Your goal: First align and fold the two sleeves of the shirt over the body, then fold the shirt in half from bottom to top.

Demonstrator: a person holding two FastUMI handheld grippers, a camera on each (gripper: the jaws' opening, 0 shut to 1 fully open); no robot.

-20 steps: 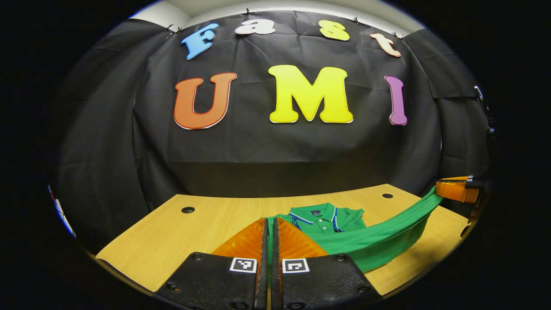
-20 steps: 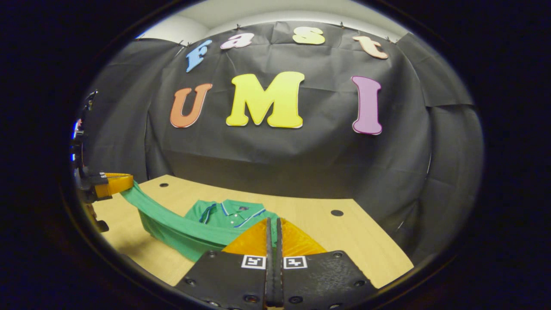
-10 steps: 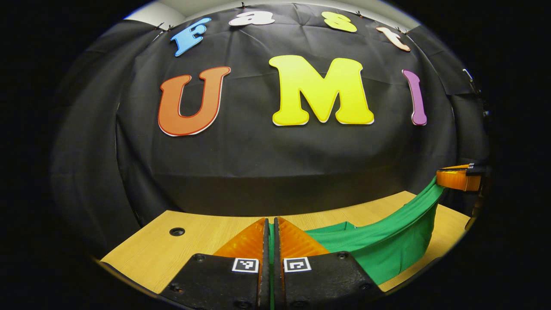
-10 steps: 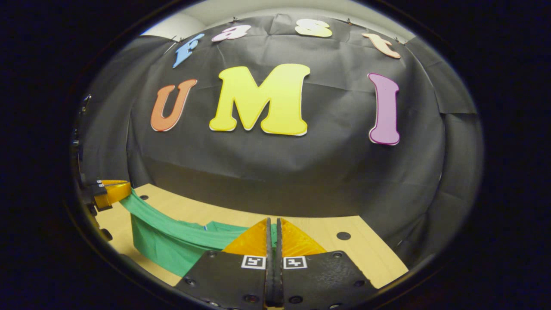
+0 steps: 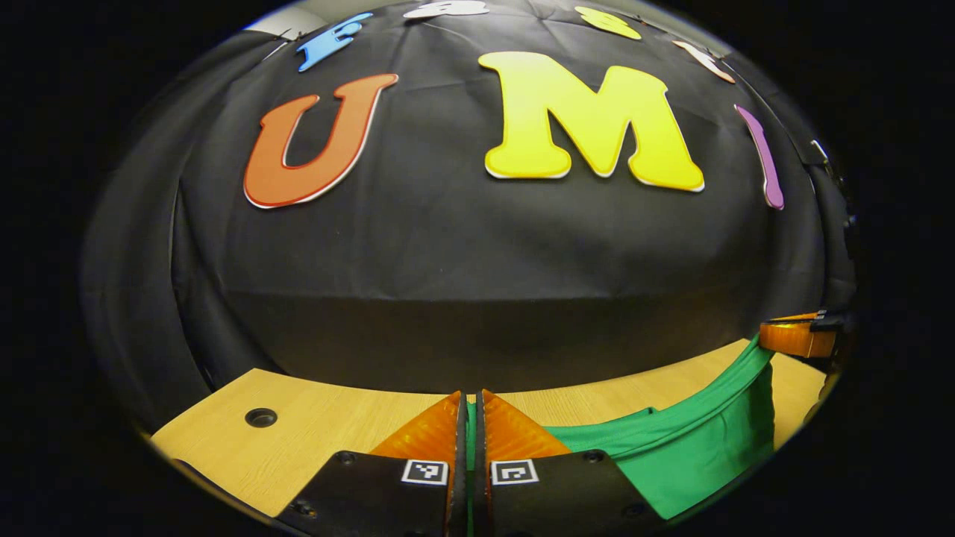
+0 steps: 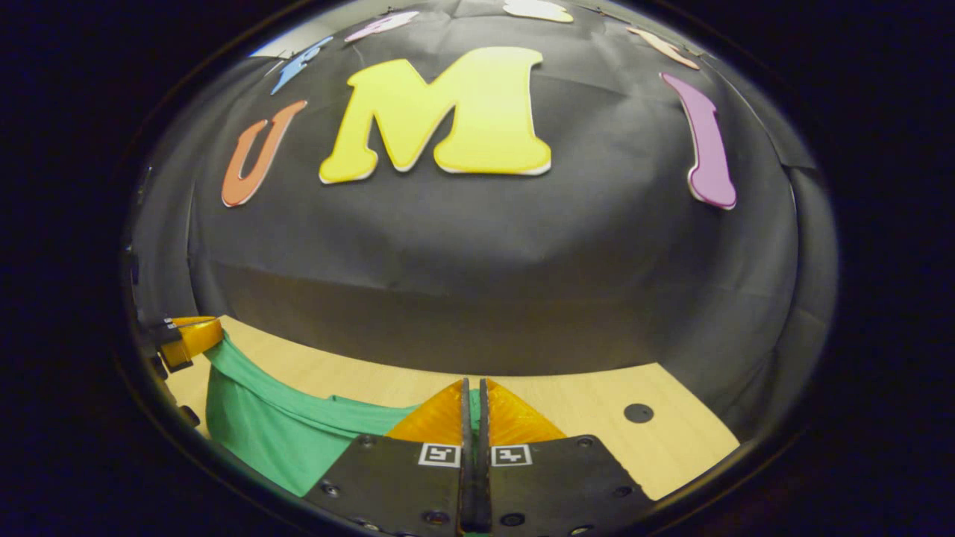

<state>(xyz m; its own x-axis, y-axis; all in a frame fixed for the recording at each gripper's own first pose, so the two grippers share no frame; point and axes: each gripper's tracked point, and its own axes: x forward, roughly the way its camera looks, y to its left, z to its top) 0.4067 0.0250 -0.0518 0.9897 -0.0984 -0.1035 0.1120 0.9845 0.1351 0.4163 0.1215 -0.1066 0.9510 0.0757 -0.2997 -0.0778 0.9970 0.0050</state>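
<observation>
The left gripper (image 5: 470,418) and right gripper (image 6: 473,406) each pinch the green shirt (image 5: 671,447). Its edge hangs stretched between them, above the tabletop (image 5: 313,429). The far end lies straight ahead.

The shirt (image 5: 694,447) at the lower right of the left gripper view is matt green knit cloth with a fine, even weave. The table (image 5: 313,425) beneath it looks like pale wood-grain laminate, smooth with a faint sheen. The booth wall (image 6: 492,261) is matt black cloth, creased. The left gripper (image 5: 470,425) carries ridged, translucent, glossy plastic fingers (image 5: 429,432) on matt black plastic mounts.
</observation>
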